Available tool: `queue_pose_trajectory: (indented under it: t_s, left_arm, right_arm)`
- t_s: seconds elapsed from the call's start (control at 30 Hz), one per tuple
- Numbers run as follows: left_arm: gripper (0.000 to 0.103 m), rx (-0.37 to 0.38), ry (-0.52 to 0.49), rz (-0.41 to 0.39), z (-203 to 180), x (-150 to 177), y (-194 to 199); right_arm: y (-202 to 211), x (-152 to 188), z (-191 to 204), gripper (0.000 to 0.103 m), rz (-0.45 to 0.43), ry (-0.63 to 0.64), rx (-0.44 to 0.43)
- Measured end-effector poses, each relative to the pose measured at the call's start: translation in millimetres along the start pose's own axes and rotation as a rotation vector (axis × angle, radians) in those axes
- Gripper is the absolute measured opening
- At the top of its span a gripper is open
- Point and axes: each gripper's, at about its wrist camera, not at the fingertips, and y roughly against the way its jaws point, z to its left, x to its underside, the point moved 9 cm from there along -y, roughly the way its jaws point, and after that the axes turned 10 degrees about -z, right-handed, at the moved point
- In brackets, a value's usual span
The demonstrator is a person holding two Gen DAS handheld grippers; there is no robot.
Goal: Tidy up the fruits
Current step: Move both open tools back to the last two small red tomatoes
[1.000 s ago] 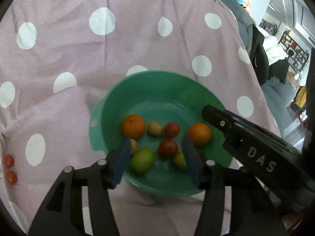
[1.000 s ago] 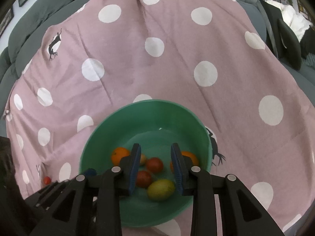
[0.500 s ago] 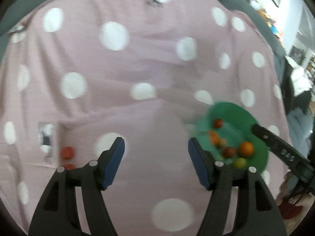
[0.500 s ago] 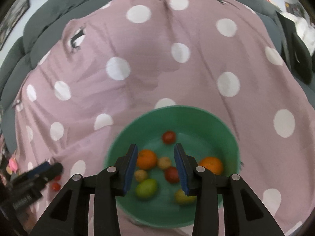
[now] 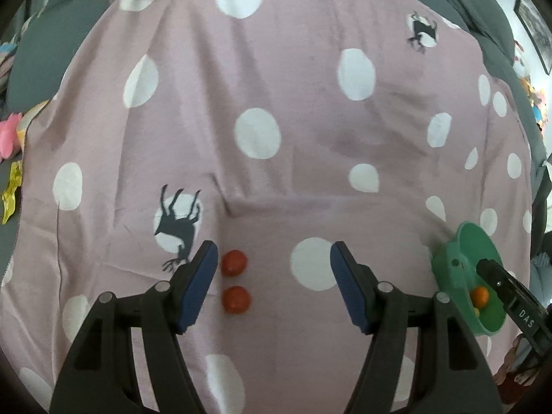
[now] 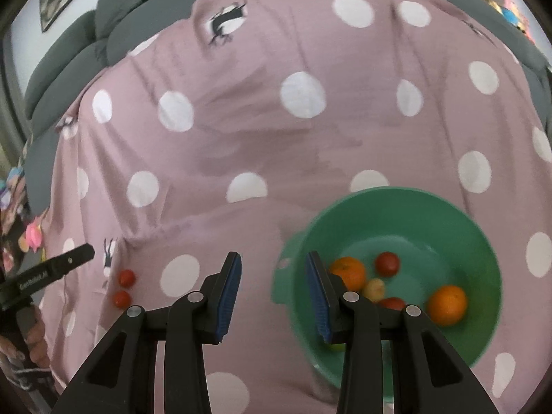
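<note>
Two small red tomatoes lie on the pink dotted cloth, the far tomato and the near tomato, just right of my left gripper's left finger. My left gripper is open and empty above them. Both tomatoes show in the right wrist view, far and near. A green bowl holds two oranges, red tomatoes and a yellowish fruit. My right gripper is open and empty, over the bowl's left rim. The bowl shows at the right edge of the left wrist view.
The pink cloth covers a grey sofa. Pink and yellow toys lie off the cloth's left edge. The right gripper's body reaches over the bowl in the left wrist view.
My left gripper has swung left from the bowl to the two loose tomatoes. My right gripper has shifted left, so the bowl now sits to its right.
</note>
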Motion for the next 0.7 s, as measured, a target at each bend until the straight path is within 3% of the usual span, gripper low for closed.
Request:
queue_pose_trajectory:
  t_s: [0.13, 0.7]
  left_arm:
    - [0.068, -0.047, 0.012, 0.005, 15, 3, -2]
    - [0.067, -0.022, 0.056, 0.012, 27, -1, 0]
  right_arm:
    - [-8, 6, 21, 0.039, 0.02, 0.025, -0.041]
    - [-25, 30, 75, 0.039, 0.081, 0.122, -0.121]
